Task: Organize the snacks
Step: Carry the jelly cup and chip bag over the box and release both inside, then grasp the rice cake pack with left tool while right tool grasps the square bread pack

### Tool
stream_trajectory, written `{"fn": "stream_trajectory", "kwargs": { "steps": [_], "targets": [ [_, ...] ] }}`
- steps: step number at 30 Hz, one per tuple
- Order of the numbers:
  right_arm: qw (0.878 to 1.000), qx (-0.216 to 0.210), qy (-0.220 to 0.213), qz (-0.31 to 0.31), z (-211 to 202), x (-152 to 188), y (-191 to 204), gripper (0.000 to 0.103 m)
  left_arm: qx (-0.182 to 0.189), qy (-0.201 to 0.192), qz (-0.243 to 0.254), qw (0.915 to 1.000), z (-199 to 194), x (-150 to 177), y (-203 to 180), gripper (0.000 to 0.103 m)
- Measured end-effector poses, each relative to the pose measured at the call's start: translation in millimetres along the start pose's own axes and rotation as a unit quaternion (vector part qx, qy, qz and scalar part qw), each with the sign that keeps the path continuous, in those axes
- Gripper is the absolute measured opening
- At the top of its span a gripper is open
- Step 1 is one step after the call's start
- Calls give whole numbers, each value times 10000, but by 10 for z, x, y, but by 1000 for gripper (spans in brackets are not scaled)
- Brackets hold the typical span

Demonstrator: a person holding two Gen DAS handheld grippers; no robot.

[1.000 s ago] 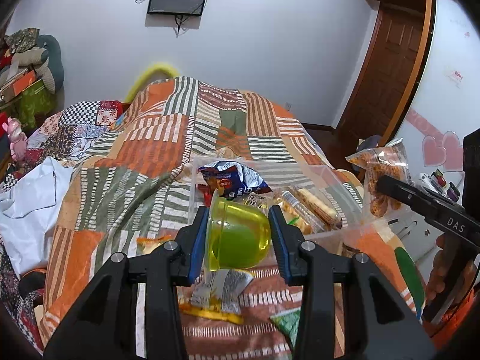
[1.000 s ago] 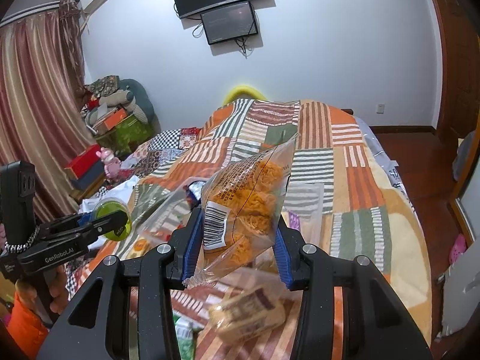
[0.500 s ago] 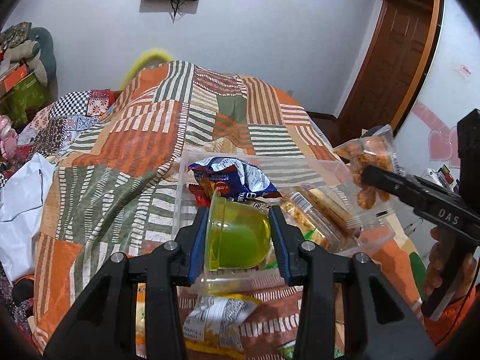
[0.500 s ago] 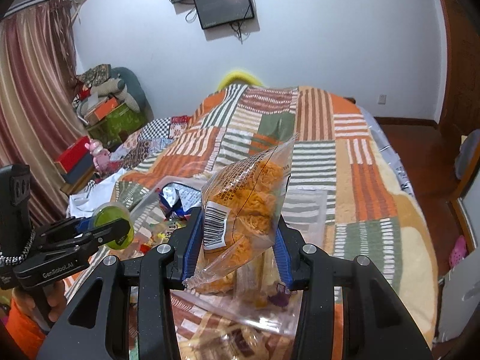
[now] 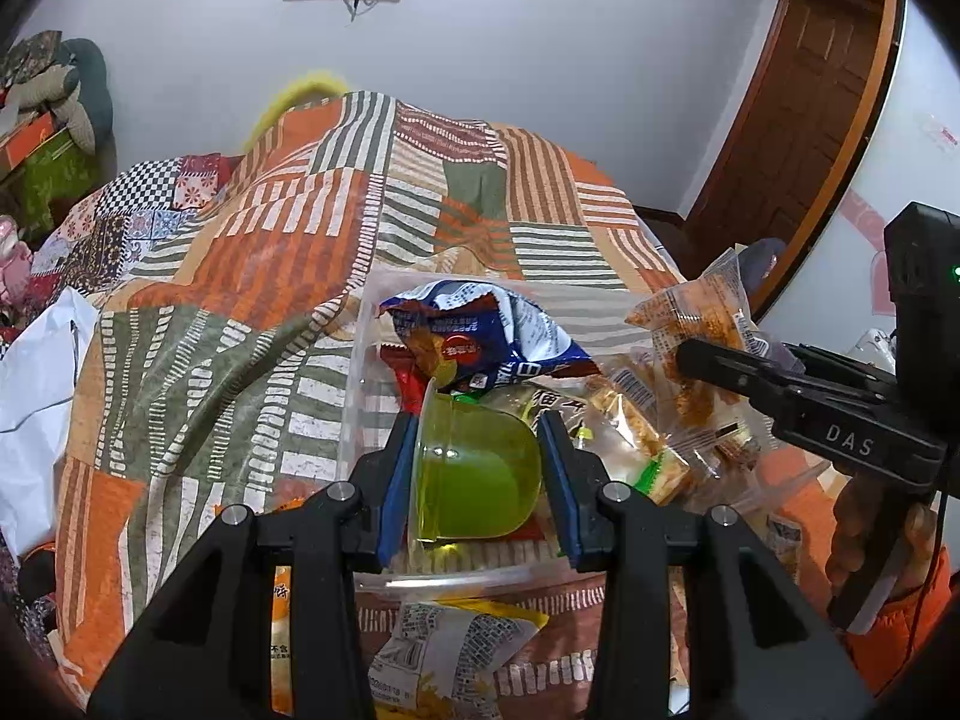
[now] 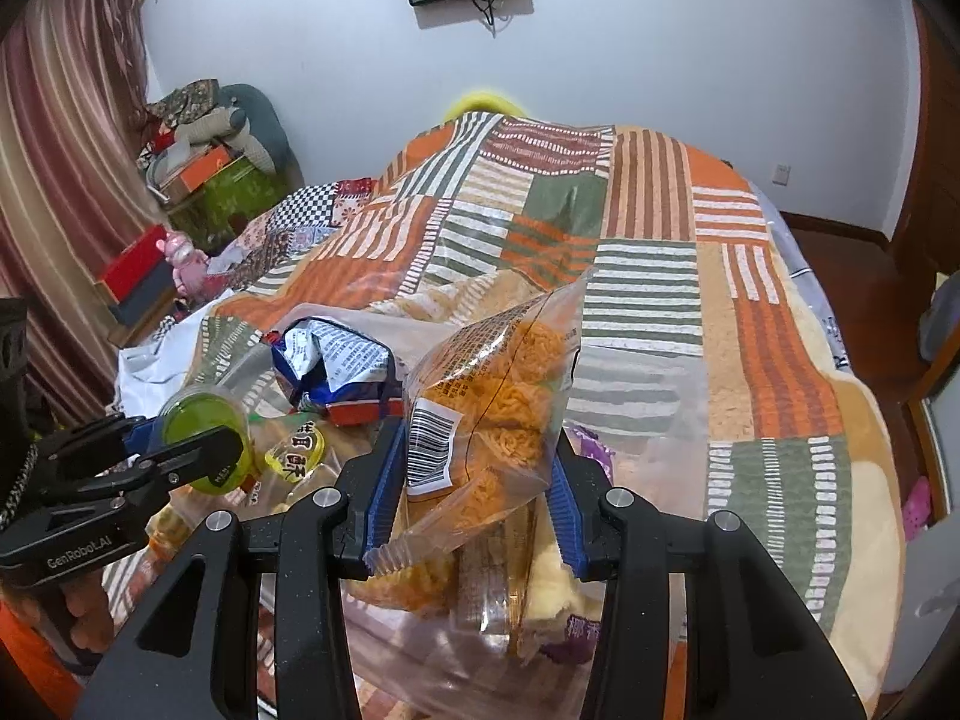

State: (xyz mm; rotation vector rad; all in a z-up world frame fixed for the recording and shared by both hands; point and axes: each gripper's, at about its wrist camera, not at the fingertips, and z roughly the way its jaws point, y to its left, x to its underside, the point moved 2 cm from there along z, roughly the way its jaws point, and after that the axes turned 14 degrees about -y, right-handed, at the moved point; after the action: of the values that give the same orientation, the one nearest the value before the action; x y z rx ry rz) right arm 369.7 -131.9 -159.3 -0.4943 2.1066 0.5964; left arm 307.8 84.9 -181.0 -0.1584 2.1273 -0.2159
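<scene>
My left gripper [image 5: 477, 474] is shut on a green jelly cup [image 5: 477, 480], held on its side over the near end of a clear plastic bin [image 5: 354, 396] on the bed. The cup also shows in the right wrist view [image 6: 204, 426]. My right gripper [image 6: 474, 486] is shut on a clear bag of orange noodle snack [image 6: 498, 408], held above the bin's right part; the bag shows in the left wrist view [image 5: 699, 330]. The bin holds a blue crumpled snack bag [image 5: 480, 336], wrapped biscuit packs [image 5: 630, 426] and a yellow jelly cup [image 6: 297, 456].
The bin sits on a patchwork quilt [image 5: 270, 276] covering the bed. Loose snack packets [image 5: 444, 654] lie on the quilt in front of the bin. White cloth [image 5: 30, 384] lies at the left. A wooden door [image 5: 804, 120] stands at the right.
Both grippers have moved forward and down over the bin, holding their loads. The bin and its snacks now appear closer and larger in both views.
</scene>
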Motion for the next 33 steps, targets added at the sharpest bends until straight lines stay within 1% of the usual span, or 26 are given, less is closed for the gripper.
{"fn": "stream_trajectory", "kwargs": {
  "steps": [2, 6, 10, 12, 14, 16, 18, 22, 24, 30, 33],
  "targets": [
    [10000, 9, 45, 27, 10, 5, -18, 43, -24, 49, -26, 10000, 14, 14, 19, 40],
    [9997, -33, 210, 100, 35, 38, -15, 43, -35, 75, -106, 9999, -6, 35, 50, 40],
    [9996, 66, 220, -139, -25, 53, 58, 46, 9, 55, -122, 9999, -80, 20, 39, 42],
    [9995, 91, 181, -240, -88, 48, 98, 49, 5, 52, -81, 10000, -129, 14, 29, 42],
    [9995, 106, 99, -292, -148, 29, 113, 54, -12, 45, -52, 10000, -183, 7, 29, 45],
    [9993, 153, 20, -330, -211, 0, 130, 56, -41, -2, -39, 10000, -256, -7, 41, 48],
    [9994, 148, -56, -314, -278, -35, 131, 58, -69, -42, -26, 10000, -328, -23, 59, 50],
    [9993, 121, -213, -271, -409, -88, 141, 64, -129, -172, -36, 9998, -532, -88, 138, 56],
    [9993, 71, -263, -257, -484, -97, 155, 67, -193, -191, -47, 9996, -606, -117, 191, 57],
    [9987, 4, -387, -345, -683, -40, 248, 69, -429, -107, -242, 9987, -728, -126, 474, 57],
    [9986, -22, -376, -361, -740, 36, 264, 72, -567, 90, -308, 9979, -691, -44, 612, 57]
  ]
}}
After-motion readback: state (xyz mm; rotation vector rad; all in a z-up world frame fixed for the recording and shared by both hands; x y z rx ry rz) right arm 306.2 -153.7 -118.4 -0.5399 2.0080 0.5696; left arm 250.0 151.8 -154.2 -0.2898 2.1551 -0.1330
